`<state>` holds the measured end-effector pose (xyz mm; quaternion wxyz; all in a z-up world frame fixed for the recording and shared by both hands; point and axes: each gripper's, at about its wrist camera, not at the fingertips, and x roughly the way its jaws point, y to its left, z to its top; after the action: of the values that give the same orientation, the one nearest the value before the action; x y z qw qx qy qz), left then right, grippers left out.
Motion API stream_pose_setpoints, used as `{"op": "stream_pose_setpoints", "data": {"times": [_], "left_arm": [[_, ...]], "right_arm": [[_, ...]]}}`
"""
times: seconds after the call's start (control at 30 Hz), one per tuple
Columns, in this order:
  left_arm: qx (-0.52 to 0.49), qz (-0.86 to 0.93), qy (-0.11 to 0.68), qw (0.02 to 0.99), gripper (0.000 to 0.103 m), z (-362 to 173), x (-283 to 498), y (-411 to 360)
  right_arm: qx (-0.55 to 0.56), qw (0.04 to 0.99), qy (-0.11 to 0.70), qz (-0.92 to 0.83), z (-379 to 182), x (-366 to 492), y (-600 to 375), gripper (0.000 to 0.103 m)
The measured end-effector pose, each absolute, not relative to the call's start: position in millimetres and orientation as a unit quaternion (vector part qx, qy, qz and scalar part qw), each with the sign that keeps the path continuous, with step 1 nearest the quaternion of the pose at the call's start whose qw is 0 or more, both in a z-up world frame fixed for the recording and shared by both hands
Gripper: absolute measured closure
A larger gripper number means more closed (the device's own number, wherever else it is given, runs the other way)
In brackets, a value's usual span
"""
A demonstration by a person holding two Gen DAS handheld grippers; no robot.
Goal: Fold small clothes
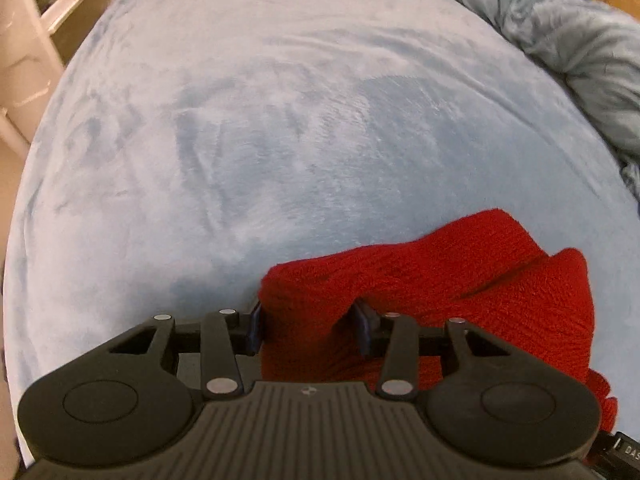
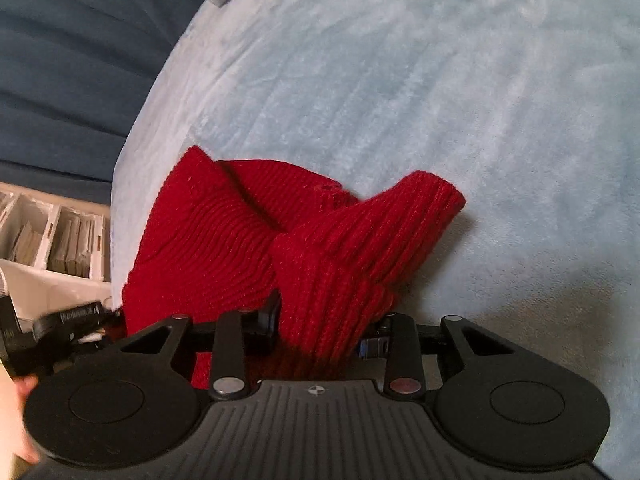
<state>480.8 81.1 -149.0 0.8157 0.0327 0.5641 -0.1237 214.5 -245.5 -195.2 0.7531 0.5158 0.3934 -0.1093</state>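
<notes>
A red knitted garment [image 1: 460,280] lies bunched on the light blue plush bed cover [image 1: 280,140]. My left gripper [image 1: 308,326] is shut on a thick fold of its near edge, red knit filling the gap between the fingers. In the right wrist view the same red knit [image 2: 248,232] rises in a folded hump. My right gripper [image 2: 320,332] is shut on another bunch of it. The left gripper's body [image 2: 60,328] shows at the left edge of that view, close to the garment.
A crumpled grey-blue blanket [image 1: 568,52] lies at the bed's far right. White shelving [image 1: 40,20] stands left of the bed. In the right wrist view a dark blue surface [image 2: 72,60] and a white shelf with papers [image 2: 60,240] lie beyond the bed edge.
</notes>
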Motion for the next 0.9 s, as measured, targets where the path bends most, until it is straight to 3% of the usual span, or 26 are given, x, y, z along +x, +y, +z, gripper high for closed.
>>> {"op": "stream_pose_setpoints", "data": {"times": [0.1,0.17,0.23,0.33,0.37,0.43,0.67,0.9], "left_arm": [[-0.002,-0.12,0.565,0.816,0.051,-152,486,95],[-0.008,-0.115,0.562,0.819,0.042,-148,484,102],[0.001,-0.1,0.555,0.826,0.024,-147,483,108],[0.001,-0.074,0.55,0.832,0.012,-144,481,120],[-0.007,-0.069,0.551,0.832,0.012,-143,480,125],[-0.036,-0.052,0.552,0.831,0.01,-140,476,139],[-0.012,0.034,0.505,0.862,0.003,-95,433,164],[0.014,0.019,0.431,0.902,0.0,-24,301,131]], "right_arm": [[0.512,0.759,0.388,-0.108,-196,214,-242,0.068],[0.512,0.759,0.386,-0.111,-197,211,-240,0.068],[0.513,0.758,0.387,-0.111,-197,211,-241,0.067],[0.507,0.759,0.393,-0.108,-197,213,-244,0.06],[0.508,0.757,0.396,-0.109,-197,213,-246,0.052],[0.511,0.752,0.399,-0.115,-198,211,-252,0.047],[0.451,0.781,0.415,-0.122,-169,193,-264,0.035],[0.286,0.87,0.395,-0.072,-86,148,-246,0.02]]}}
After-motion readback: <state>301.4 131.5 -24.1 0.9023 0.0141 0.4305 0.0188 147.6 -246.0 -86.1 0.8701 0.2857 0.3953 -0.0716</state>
